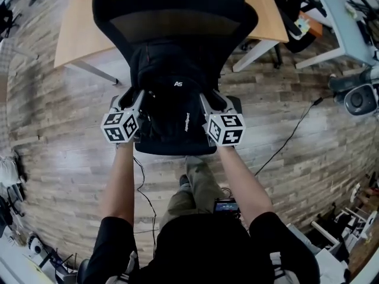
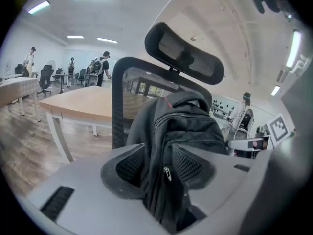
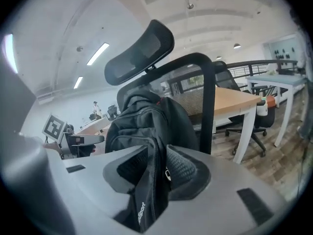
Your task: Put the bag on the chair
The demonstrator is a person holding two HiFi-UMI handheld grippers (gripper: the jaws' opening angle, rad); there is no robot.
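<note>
In the head view the chair (image 1: pixel 177 16) is cut off at 12 o'clock, like the table (image 1: pixel 77 28) behind it, and its seat (image 1: pixel 177 149) is almost wholly hidden under the bag (image 1: pixel 172 102). The bag's bottom is out of sight behind the left gripper (image 2: pixel 159 165) and the right gripper (image 3: pixel 156 168), at 6 o'clock of their own views. Its white print (image 3: pixel 140 210) is too blurred to read; people (image 2: pixel 103 65) at 10 o'clock of the left gripper view are too small to describe
</note>
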